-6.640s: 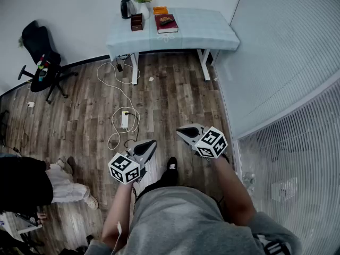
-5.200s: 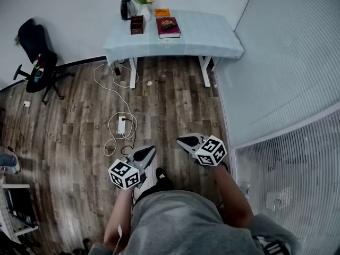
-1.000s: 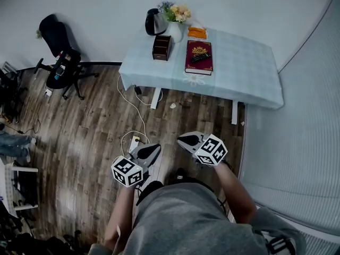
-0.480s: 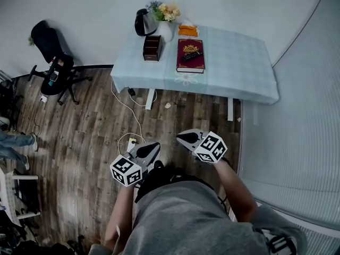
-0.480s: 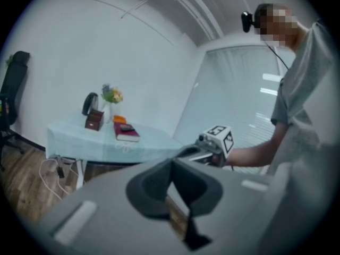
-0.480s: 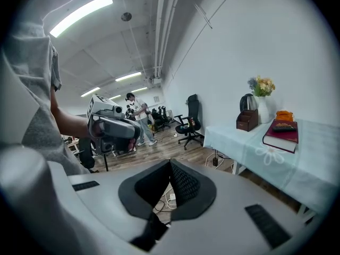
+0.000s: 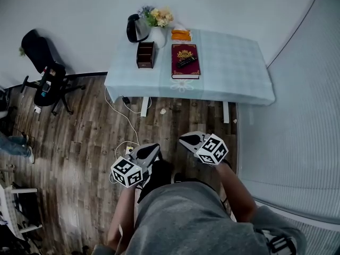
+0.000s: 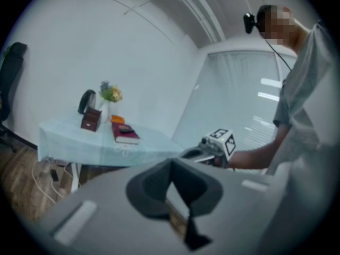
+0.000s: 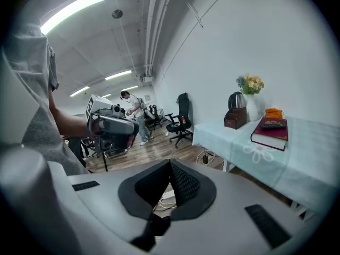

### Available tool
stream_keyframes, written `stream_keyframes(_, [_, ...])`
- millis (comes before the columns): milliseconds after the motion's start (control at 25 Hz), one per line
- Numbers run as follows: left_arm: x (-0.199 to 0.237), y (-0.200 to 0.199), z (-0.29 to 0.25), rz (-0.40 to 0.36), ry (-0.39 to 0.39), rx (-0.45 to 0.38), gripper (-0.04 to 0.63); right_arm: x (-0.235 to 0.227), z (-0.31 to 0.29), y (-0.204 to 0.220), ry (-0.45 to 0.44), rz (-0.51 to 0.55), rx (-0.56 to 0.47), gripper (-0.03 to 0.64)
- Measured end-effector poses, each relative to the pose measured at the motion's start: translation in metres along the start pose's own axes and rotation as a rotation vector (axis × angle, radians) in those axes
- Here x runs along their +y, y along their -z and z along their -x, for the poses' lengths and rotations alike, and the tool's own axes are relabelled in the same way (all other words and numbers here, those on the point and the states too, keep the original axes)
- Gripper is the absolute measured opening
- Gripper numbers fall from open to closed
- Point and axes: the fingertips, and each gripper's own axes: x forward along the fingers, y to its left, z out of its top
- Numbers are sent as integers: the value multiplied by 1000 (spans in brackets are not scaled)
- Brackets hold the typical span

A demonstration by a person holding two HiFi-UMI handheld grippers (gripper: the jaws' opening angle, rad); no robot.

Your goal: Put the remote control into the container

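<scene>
Wood floor (image 7: 79,137), white wall behind it, and ribbed glass panelling (image 7: 297,116) down one side. A desk (image 7: 234,62) with a pale blue cloth stands against the wall.

Landmark is the red book (image 7: 185,73) on the desk:
- The remote control (image 7: 185,61) lies flat on the book cover. Its long axis runs diagonally across the cover. It's too small to tell which end is the front.
- The brown container (image 7: 145,54) is just beside the book, on the office chair (image 7: 42,68) side and not touching it. Its inside is dark, so I can't read any contents.
- A kettle (image 7: 133,28), a vase of flowers (image 7: 157,31) and something orange (image 7: 180,35) sit behind the book, by the wall.
- The desk top on the book's glass side is bare cloth out to the edge.

A cable and power strip (image 7: 125,137) lie on the floor in front of the desk. The person's grey torso (image 7: 186,222) hides the floor nearer than that.

The left claw (image 7: 154,149) and right claw (image 7: 184,138) are both over the floor, well apart from the book. Both are fully closed with nothing in them.
</scene>
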Motion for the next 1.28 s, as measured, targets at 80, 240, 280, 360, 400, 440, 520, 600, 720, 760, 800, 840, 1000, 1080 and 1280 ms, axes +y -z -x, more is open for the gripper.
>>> stream_keyframes(80, [13,-5,-2,7,5,-1,-2,-7,-7,-4,5,-4,9,17])
stream_keyframes(240, [42,-15,-7,23,23,5,-2,-26,-25,-18,19,-11,23,17])
stream_keyframes(280, [50,-18,-8,27,30,8,-2,-31,-30,-23,21,-13,26,17])
stream_keyframes(360, [68,-27,-8,31,39,12,-2,-38,-40,-34,27,-12,33,17])
stream_keyframes(400, [77,-32,-8,32,42,12,-2,-42,-45,-40,30,-12,34,17])
stream_keyframes(440, [85,-37,-8,32,45,11,-2,-46,-50,-46,35,-12,35,17])
stream_keyframes(520, [101,-46,-9,32,52,11,-2,-54,-59,-57,44,-15,32,17])
stream_keyframes(600, [113,-53,-12,30,61,12,-2,-61,-67,-65,53,-20,28,17])
stream_keyframes(720, [127,-62,-18,29,80,13,-2,-70,-78,-73,63,-24,28,17])
stream_keyframes(760, [131,-64,-20,28,88,16,-2,-73,-80,-75,68,-26,29,17])
stream_keyframes(800, [134,-65,-22,27,95,20,-2,-75,-83,-76,72,-29,30,17])
stream_keyframes(840, [137,-67,-24,27,103,25,-2,-78,-85,-78,77,-32,31,17])
stream_keyframes(1000, [148,-75,-30,29,130,29,-2,-88,-90,-83,100,-46,35,17])
stream_keyframes(1080, [155,-78,-33,28,140,32,-2,-94,-92,-85,110,-53,38,17])
stream_keyframes(1280, [175,-84,-39,27,163,38,-2,-112,-104,-88,141,-61,47,17])
